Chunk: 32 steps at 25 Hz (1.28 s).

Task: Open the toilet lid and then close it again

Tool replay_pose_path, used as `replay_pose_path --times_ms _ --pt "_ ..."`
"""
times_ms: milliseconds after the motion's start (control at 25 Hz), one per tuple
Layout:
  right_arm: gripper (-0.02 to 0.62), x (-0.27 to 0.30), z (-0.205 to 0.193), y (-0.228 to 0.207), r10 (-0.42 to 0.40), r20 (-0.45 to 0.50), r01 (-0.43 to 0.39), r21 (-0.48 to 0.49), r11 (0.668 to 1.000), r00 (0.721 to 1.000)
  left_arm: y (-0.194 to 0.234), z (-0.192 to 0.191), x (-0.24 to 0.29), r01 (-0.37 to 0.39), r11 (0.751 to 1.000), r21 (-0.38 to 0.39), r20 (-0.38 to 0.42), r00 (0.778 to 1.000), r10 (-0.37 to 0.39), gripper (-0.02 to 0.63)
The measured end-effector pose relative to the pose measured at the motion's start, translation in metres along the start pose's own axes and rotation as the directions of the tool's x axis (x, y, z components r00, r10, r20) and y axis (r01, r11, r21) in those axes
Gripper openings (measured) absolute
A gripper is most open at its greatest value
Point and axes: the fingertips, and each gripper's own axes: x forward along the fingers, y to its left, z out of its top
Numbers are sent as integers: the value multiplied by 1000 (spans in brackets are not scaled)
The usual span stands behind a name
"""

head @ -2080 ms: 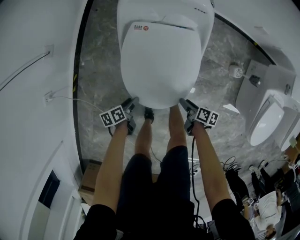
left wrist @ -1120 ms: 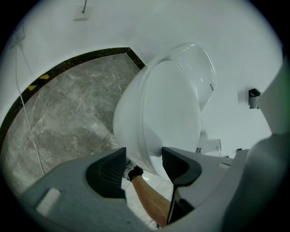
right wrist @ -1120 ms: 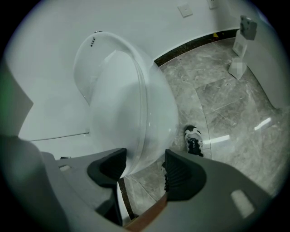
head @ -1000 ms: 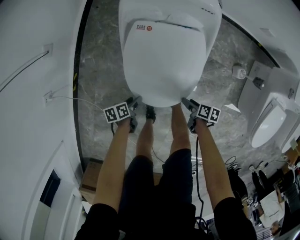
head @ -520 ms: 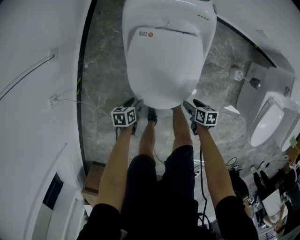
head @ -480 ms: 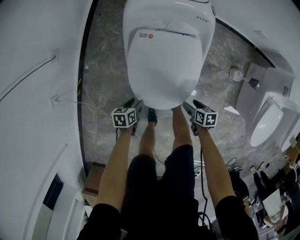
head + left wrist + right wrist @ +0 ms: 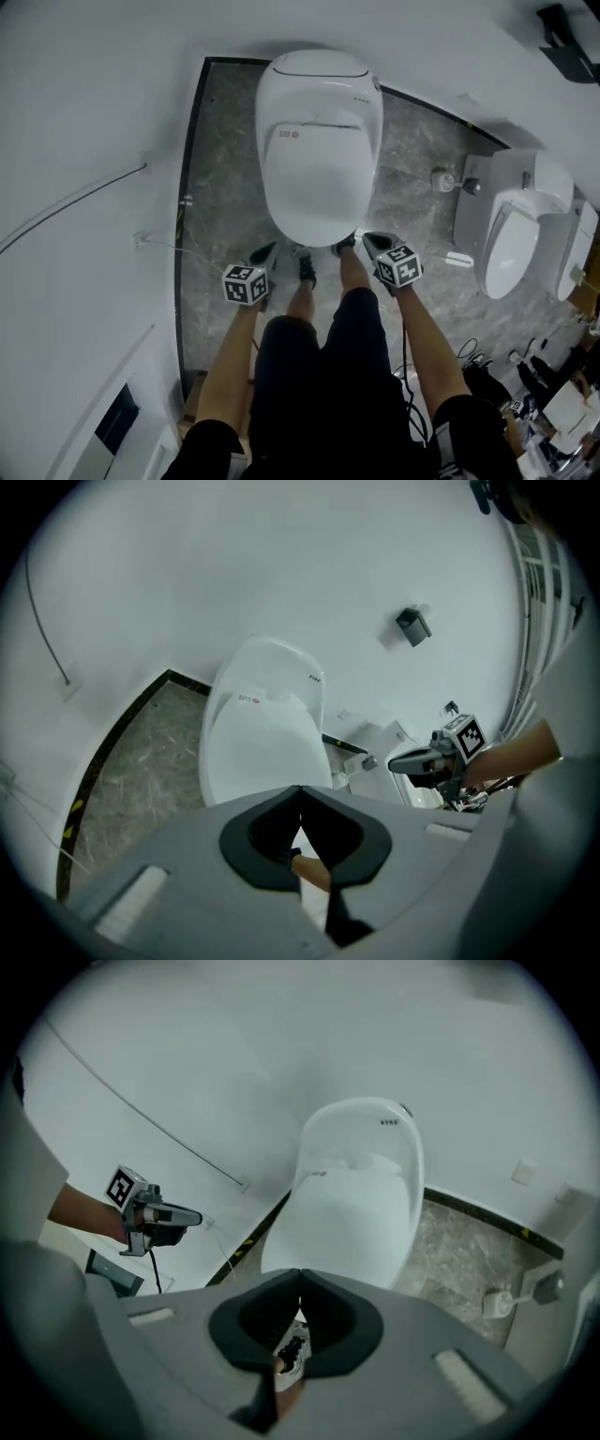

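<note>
The white toilet (image 7: pixel 319 75) stands against the wall with its lid (image 7: pixel 317 178) down flat. My left gripper (image 7: pixel 266 248) hangs in the air off the bowl's front left, clear of the lid. My right gripper (image 7: pixel 367 239) hangs off the front right, also clear. Both have just closed their jaws, with nothing between them. In the left gripper view the shut jaws point at the lid (image 7: pixel 262 752), and the right gripper (image 7: pixel 394 761) shows at the side. In the right gripper view the lid (image 7: pixel 352 1213) lies ahead, with the left gripper (image 7: pixel 192 1215) at the left.
My legs and shoes (image 7: pixel 306 270) stand at the bowl's front on the grey marble floor (image 7: pixel 220 206). A second white fixture (image 7: pixel 511 248) stands to the right, with a wall valve (image 7: pixel 441 178) between. A thin cable (image 7: pixel 84 202) runs along the left wall.
Both grippers have lifted up and away from the lid's front edge, rolled, and shut their jaws. The head view has risen too, so the toilet looks smaller. The lid stays down.
</note>
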Motion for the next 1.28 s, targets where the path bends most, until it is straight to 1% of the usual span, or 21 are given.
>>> replay_pose_path --times_ms 120,200,280,360,480,600,680,800,880,1040,1200,1280 --pt "3 -43 32 32 21 84 -14 -89 996 996 -32 21 -41 29 999 42 57 998 -31 9" --pt "3 -70 47 55 42 132 -24 -131 991 990 -54 35 -69 52 996 75 97 994 -59 9" --pt "3 -93 55 79 60 167 -33 -162 986 984 -75 45 -94 74 990 120 131 987 -90 9" --pt "3 -109 61 103 77 196 -38 -198 979 978 -91 53 -117 90 979 182 154 981 -119 9" --pt "3 -136 65 134 106 232 -45 -253 966 967 -121 65 -147 112 956 273 171 972 -163 9" --pt "3 -171 63 162 125 258 -47 -291 956 958 -159 66 -171 141 927 346 175 962 -211 9" --pt "3 -189 61 181 125 278 -30 -321 947 952 -177 63 -186 157 904 399 170 956 -241 9" --pt "3 -210 62 201 113 324 6 -345 938 939 -192 63 -203 170 869 464 176 944 -278 9" --pt "3 -224 64 211 102 355 30 -348 937 929 -199 67 -216 170 855 490 190 936 -296 9" --pt "3 -246 69 224 81 406 71 -346 936 910 -210 85 -241 168 840 516 227 919 -324 9" --pt "3 -252 74 234 60 431 101 -341 935 900 -211 97 -256 167 821 546 234 910 -341 9" --pt "3 -254 78 235 55 443 113 -344 932 895 -212 102 -258 166 816 553 236 908 -345 9"
